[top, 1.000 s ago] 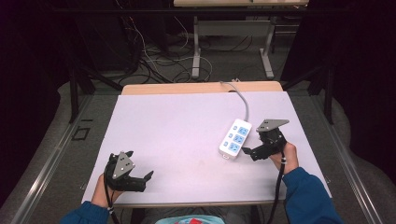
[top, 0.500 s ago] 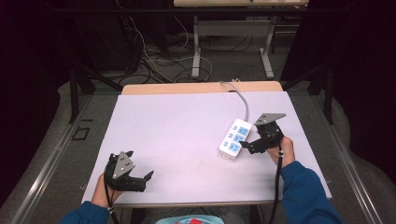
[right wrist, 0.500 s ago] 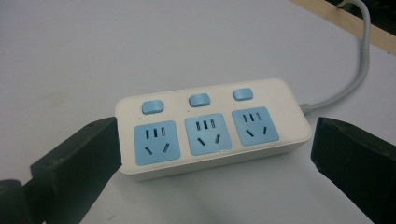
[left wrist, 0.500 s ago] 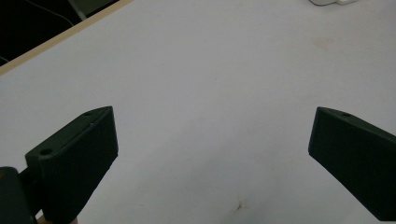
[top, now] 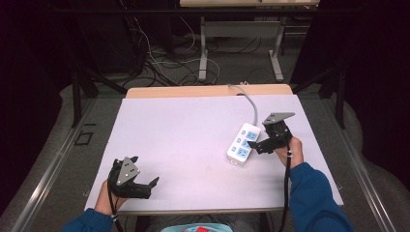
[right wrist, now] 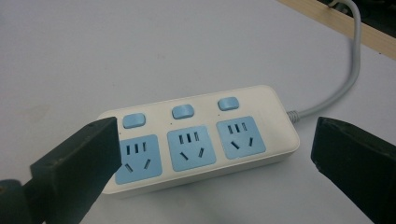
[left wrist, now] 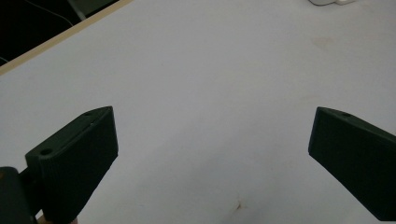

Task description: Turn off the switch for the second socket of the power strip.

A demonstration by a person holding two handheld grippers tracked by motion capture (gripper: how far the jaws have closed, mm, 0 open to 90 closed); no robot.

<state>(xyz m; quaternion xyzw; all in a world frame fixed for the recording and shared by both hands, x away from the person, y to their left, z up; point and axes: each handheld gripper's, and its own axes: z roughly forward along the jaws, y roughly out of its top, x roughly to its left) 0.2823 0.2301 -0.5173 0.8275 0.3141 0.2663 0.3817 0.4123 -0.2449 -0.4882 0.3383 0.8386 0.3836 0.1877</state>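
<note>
Right claw (top: 259,146) wide open just beside the white power strip (top: 242,144), long side across the gap; left claw (top: 147,186) open, far off.

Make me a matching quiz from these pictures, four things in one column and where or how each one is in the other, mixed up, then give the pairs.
Things:
1. power strip
2. left gripper
3. right gripper
4. grey cord

Places or states:
A. open, low over the table's near left part
B. runs off the table's far edge
C. white with three blue sockets, lying flat
D. open, right beside the strip

Pairs: 1-C, 2-A, 3-D, 4-B
</note>
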